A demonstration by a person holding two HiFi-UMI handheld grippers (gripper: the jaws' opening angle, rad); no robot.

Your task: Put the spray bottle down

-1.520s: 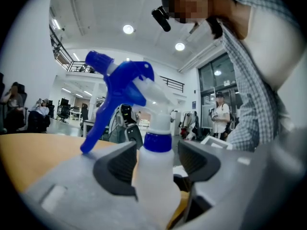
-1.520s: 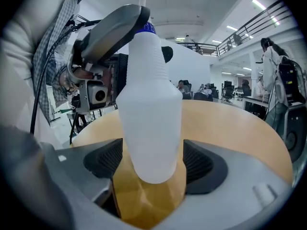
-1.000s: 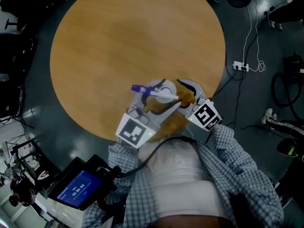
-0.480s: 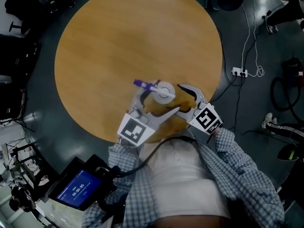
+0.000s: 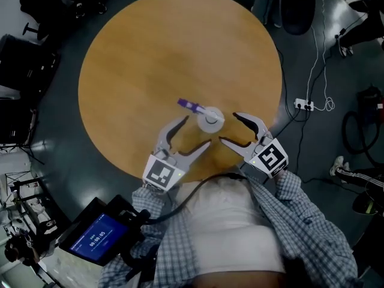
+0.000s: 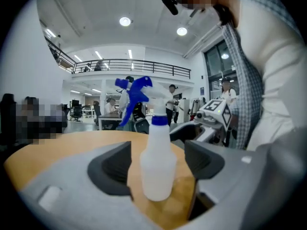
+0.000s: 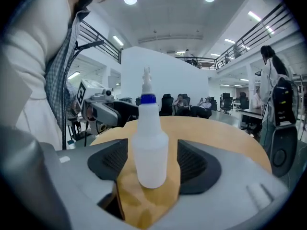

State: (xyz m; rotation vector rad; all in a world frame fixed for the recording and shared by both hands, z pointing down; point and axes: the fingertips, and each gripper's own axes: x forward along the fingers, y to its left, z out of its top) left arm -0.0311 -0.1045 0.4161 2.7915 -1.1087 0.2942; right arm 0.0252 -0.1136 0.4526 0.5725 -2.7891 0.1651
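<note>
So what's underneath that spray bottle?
Just the round wooden table; the spray bottle stands upright on it. The spot beneath its base is covered.

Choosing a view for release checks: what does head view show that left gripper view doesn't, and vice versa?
Head view only: the whole round table, a floor power strip, and the left gripper and right gripper flanking the spray bottle, tips short of it. Left gripper view only: the bottle's side profile, blue trigger head, people behind. Both: bottle standing untouched on the table; both grippers' jaws closing with nothing between them.
</note>
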